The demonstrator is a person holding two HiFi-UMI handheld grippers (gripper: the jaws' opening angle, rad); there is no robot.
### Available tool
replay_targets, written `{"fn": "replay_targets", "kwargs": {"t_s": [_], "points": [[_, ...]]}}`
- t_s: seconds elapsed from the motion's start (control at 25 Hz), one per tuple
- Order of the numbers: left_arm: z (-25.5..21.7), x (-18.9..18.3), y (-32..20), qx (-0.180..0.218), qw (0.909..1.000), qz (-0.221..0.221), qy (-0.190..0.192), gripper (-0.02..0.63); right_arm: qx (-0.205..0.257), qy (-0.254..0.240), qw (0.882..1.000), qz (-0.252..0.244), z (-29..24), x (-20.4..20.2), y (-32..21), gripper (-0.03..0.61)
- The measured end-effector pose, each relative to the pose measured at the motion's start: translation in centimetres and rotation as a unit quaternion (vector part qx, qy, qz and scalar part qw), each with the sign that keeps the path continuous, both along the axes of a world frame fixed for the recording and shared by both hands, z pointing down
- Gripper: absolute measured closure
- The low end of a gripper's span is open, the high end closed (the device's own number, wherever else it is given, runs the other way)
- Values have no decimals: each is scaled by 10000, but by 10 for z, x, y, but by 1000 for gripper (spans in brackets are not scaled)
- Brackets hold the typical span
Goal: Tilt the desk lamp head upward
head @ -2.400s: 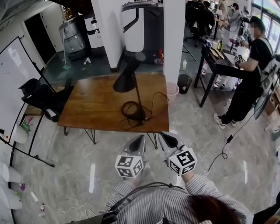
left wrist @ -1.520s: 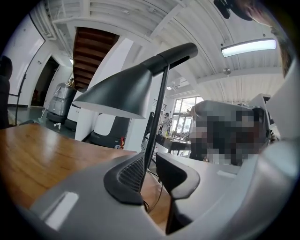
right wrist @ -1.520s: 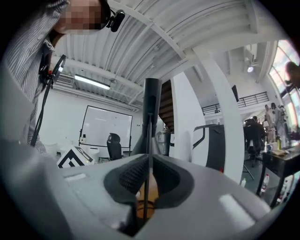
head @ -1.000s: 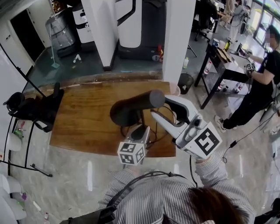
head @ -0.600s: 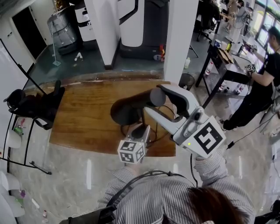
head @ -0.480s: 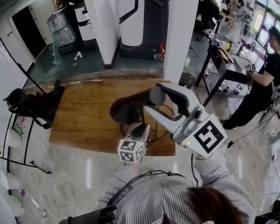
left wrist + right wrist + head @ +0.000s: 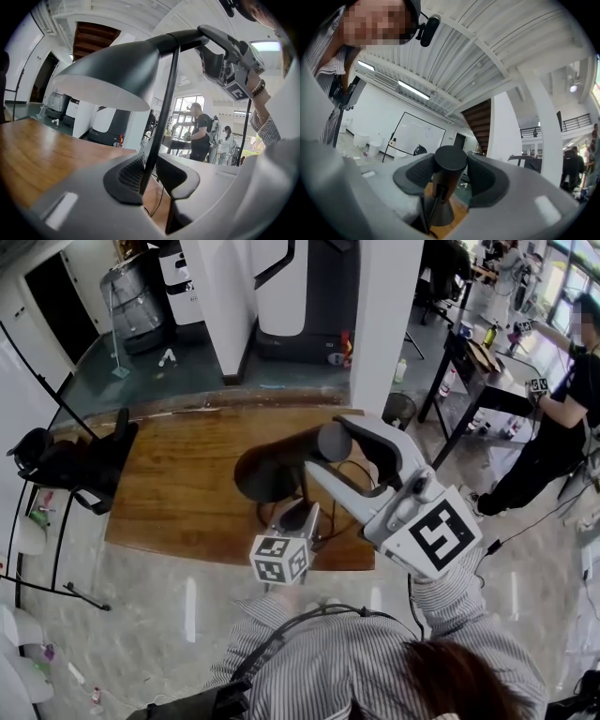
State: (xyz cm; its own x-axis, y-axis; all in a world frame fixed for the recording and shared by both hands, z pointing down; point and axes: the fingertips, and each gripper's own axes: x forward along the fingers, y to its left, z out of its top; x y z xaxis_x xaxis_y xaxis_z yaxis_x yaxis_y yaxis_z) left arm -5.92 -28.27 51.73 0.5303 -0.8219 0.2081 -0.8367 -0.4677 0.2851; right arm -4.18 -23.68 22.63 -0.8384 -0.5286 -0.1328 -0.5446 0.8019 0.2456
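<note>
Centre frame, the left gripper (image 7: pixel 151 174) clamps the lamp stem (image 7: pixel 161 117) while the right gripper (image 7: pixel 450 176), jaws just opened, loosely straddles the rear of the lamp head (image 7: pixel 112 75), now raised from drooping to near level, so the tilt looks nearly done

In the head view the lamp's base is hidden under the dark lamp head (image 7: pixel 272 465) and the left gripper (image 7: pixel 300 514), whose jaws have just been closing on the thin stem (image 7: pixel 161 112). In the left gripper view the stem's foot drops out of sight behind the gripper's body. The right gripper (image 7: pixel 328 448), its jaws having just been opening around the head's rear end, covers the near right corner of the counter (image 7: pixel 178 493). Its pads seem clear of that end, though foreshortening leaves this unsure.
</note>
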Motion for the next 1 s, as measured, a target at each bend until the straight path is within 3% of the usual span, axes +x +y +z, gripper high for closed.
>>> {"fn": "replay_targets", "kwargs": {"t_s": [0.44, 1.0], "points": [[1, 1, 0, -81, 9999, -81, 114, 531, 279, -594, 9975, 249, 10, 16, 8, 368], [0, 0, 0, -92, 9998, -102, 134, 529, -160, -933, 9951, 281, 37, 27, 14, 376]]}}
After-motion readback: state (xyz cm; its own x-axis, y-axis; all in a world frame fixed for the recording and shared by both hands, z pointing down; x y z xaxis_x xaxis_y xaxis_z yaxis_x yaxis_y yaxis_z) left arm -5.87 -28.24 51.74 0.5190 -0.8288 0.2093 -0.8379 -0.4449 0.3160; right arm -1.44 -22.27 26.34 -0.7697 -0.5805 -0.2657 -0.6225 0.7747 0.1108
